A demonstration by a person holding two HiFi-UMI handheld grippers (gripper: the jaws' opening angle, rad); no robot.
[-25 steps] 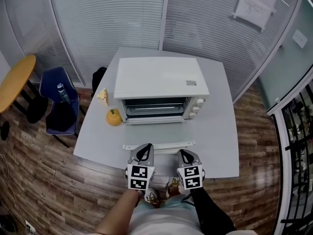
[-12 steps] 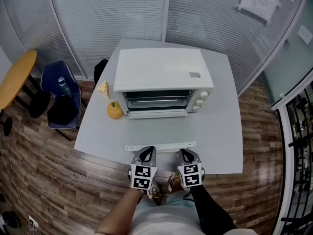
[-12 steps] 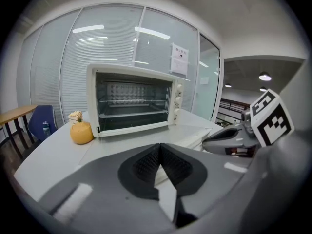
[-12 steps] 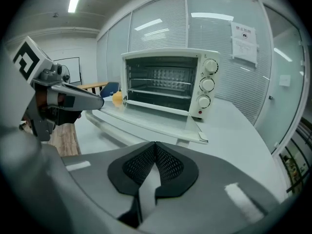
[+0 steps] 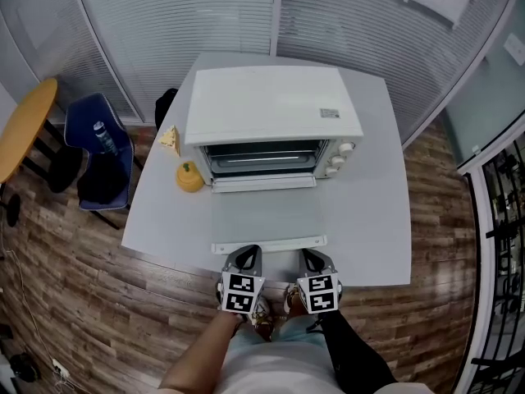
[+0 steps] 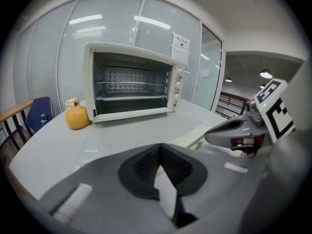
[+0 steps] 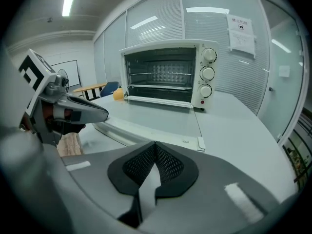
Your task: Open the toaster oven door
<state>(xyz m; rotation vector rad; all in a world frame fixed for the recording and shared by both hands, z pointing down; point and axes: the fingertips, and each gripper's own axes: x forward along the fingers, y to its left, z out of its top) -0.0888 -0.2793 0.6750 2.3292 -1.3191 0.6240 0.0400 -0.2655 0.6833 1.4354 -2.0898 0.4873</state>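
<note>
The white toaster oven (image 5: 271,113) stands at the back of the grey table (image 5: 369,220). Its glass door (image 5: 267,216) lies flat, folded down toward me, with the white handle bar (image 5: 269,245) at its near end. The racks inside show in the left gripper view (image 6: 131,84) and in the right gripper view (image 7: 165,74). My left gripper (image 5: 248,253) and right gripper (image 5: 308,255) sit side by side at the table's near edge, just behind the handle. Both are shut with nothing between the pads (image 6: 161,147) (image 7: 155,145).
A yellow-orange fruit-shaped object (image 5: 189,176) and a pale wedge (image 5: 171,139) lie left of the oven. A blue chair (image 5: 98,162) holding a bottle and a round yellow table (image 5: 25,130) stand to the left. Glass walls with blinds close off the back.
The head view has shifted a little, so the oven sits slightly higher and larger. Both grippers stay at the near edge, still shut. The door lies flat throughout.
</note>
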